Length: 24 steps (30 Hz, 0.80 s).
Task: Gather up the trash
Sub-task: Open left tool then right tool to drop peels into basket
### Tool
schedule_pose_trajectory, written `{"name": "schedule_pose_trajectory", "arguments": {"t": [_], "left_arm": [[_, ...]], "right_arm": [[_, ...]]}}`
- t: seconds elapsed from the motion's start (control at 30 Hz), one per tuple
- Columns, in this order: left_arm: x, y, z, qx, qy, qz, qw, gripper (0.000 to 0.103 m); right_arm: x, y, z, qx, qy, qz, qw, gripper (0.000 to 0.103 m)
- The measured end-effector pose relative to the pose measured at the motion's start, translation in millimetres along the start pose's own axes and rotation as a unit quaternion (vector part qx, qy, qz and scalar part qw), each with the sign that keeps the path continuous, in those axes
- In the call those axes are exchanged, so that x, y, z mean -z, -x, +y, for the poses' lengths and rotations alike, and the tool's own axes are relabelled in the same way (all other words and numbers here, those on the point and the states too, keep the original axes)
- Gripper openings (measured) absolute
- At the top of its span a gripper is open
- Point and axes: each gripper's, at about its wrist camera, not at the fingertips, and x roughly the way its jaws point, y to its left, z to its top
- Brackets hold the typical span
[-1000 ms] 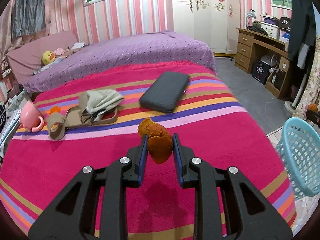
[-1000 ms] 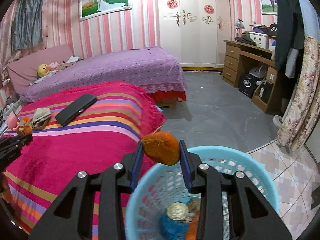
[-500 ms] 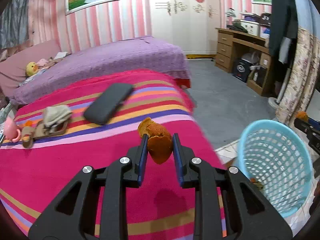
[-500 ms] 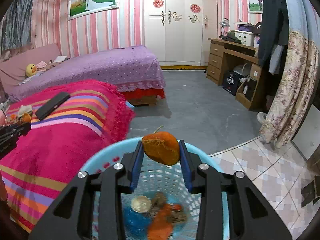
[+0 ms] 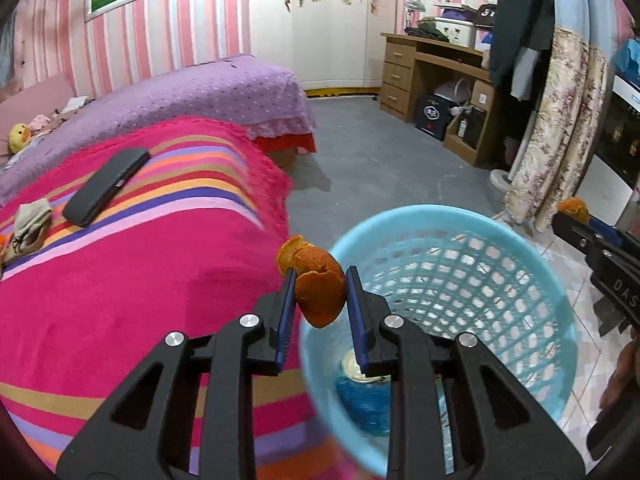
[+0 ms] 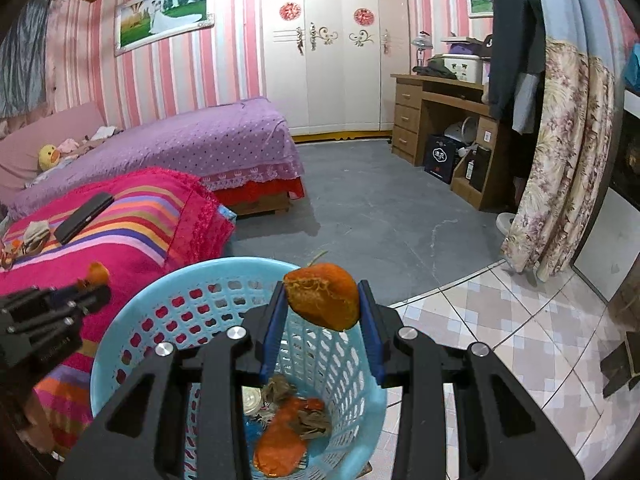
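Note:
My left gripper (image 5: 320, 304) is shut on a curled piece of orange peel (image 5: 316, 284) and hangs at the near left rim of the light blue trash basket (image 5: 500, 236). In the right wrist view my right gripper (image 6: 322, 316) is shut on another piece of orange peel (image 6: 322, 300), held over the same basket (image 6: 192, 280). Peel scraps and other rubbish (image 6: 288, 424) lie on the basket's bottom. Each gripper shows in the other's view: the right gripper (image 5: 576, 220) at the right edge, the left gripper (image 6: 94, 284) at the left, both with peel.
The bed with the pink striped blanket (image 5: 120, 280) is left of the basket; a black case (image 5: 106, 186) and a crumpled cloth (image 5: 32, 220) lie on it. Beyond is a purple bed (image 6: 200, 140), grey floor (image 6: 380, 220), a wooden desk (image 6: 432, 120) and a floral curtain (image 6: 560, 160).
My left gripper has swung right from over the striped blanket to the basket's rim, still holding its peel. My right gripper has moved further over the basket with its peel.

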Motion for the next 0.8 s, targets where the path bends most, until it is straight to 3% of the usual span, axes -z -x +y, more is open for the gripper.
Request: {"name": "schedule_pose_trajectory", "arguments": {"t": [0.13,0.33,0.43,0.8], "left_arm": [[0,5,-14,0.005,-0.005,-0.007,0.9999,0.031],[-4,17,-26,0.013,-0.017,-0.022,0.9995,0.071],[-5,23,-25,0.003,-0.026,-0.038,0.999,0.082],[-5,22,14,-0.037,-0.014,-0.04,0.9984,0.092]], "right_arm": [[1,-1,1,0.0,-0.001,0.0,1.0,0.035],[4,-3,1,-0.002,-0.003,0.002,1.0,0.035],[6,-5,-1,-0.004,-0.004,0.007,1.0,0.035],[7,-8,4,-0.008,0.005,0.008,1.0,0.037]]}}
